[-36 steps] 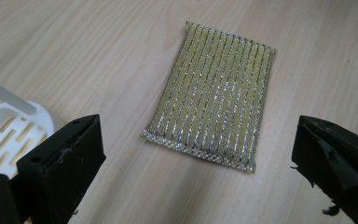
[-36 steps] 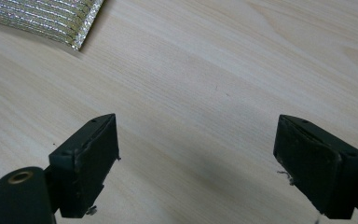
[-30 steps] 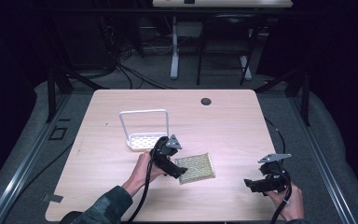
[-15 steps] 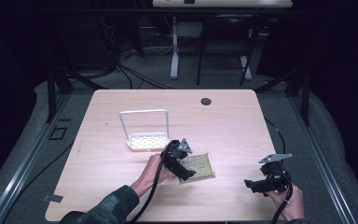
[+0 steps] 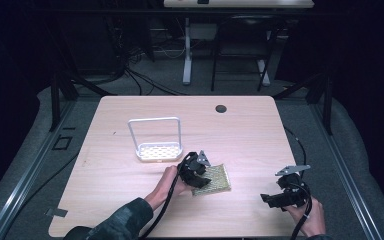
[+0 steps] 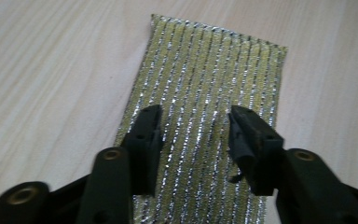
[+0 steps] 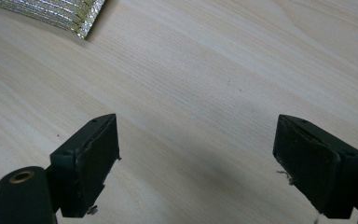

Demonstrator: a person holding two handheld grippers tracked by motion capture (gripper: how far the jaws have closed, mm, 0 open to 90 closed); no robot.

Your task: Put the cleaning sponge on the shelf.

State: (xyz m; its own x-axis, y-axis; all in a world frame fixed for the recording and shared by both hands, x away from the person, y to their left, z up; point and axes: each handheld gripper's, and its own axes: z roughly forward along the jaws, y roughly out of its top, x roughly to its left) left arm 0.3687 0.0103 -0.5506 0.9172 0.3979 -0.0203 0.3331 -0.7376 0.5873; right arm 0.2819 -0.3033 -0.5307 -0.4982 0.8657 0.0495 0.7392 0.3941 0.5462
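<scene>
Gold-silver striped mat [image 5: 213, 179], one, flat on the table [image 5: 250, 135] near its front edge; left tongs [image 6: 196, 133] partly open right over it. One white rack [image 5: 156, 145] behind, contents unclear. Right tongs [image 7: 196, 161] wide, over bare wood.

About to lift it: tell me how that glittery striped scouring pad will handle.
The scouring pad lies thin and flat on the table, so probably light and bendy, likely drooping from an edge grip. Its ribbed metallic weave should give the open left gripper decent friction.

High view overhead, facing forward-down; both tool views close, low, sharing the glittery mat [image 6: 205, 102].
</scene>
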